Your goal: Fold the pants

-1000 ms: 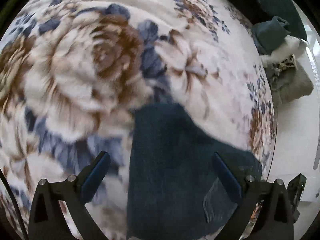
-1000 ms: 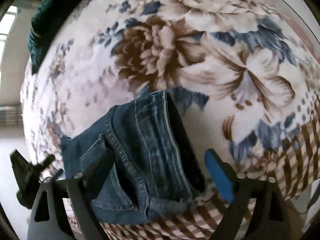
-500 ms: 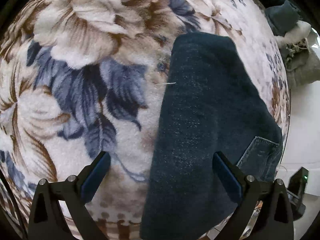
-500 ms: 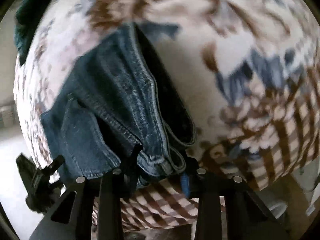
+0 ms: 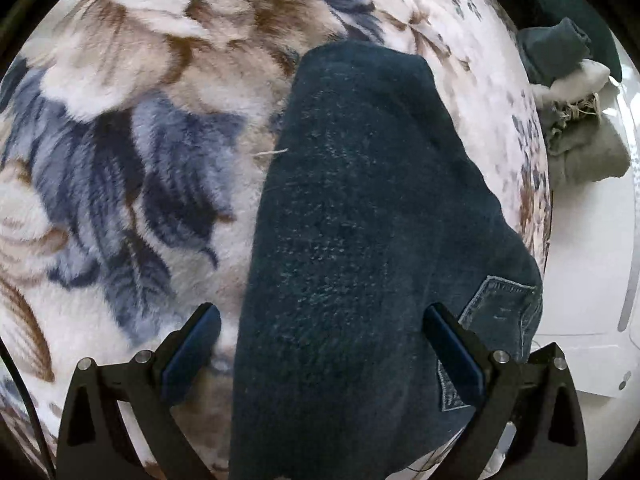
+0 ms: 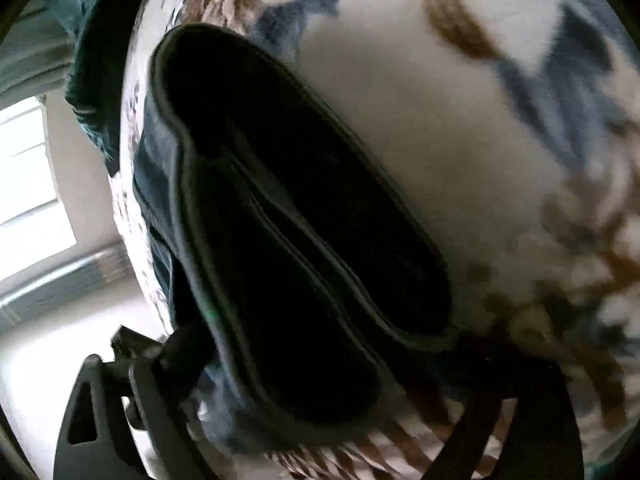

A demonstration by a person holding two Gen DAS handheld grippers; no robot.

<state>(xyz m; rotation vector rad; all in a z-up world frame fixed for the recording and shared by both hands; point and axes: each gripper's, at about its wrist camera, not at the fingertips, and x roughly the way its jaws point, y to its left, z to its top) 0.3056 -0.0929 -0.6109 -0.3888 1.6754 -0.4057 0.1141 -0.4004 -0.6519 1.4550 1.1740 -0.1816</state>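
Surface: floral blanket (image 5: 132, 168) in cream, brown and blue, spread as a soft, wide bed for folding; its checked border shows at the bottom of the right wrist view.

Left gripper: the left gripper (image 5: 320, 356) has its jaws wide apart, clamped on nothing. The near end of the pants runs between the two blue pads, but neither pad presses the cloth. It points steeply down at the bundle, which suits a check or a fresh grab of that end.

Right gripper: the right gripper (image 6: 316, 400) is blurred and dark; its jaws are opening, standing about as wide as they go. The folded edge of the pants lies between them, and no pad appears to pinch it, so I judge the cloth is being let go to rest on the blanket.

Pants: the pants (image 5: 360, 220) lie on the blanket as a long, narrow, dark denim bundle, folded over on themselves. A back pocket (image 5: 500, 304) shows at the right side near the left gripper. From the right wrist, stacked seams and hems run side by side, so several layers sit on top of each other.

Progress: judged from the compact shape, the fold looks close to done; what may remain is squaring the edges.

Beyond: a pile of other clothes (image 5: 572, 120) sits off the blanket's far right edge on a white surface, well apart, likely kept out of the working area.

Window: bright window (image 6: 28, 168) at the left of the right wrist view.
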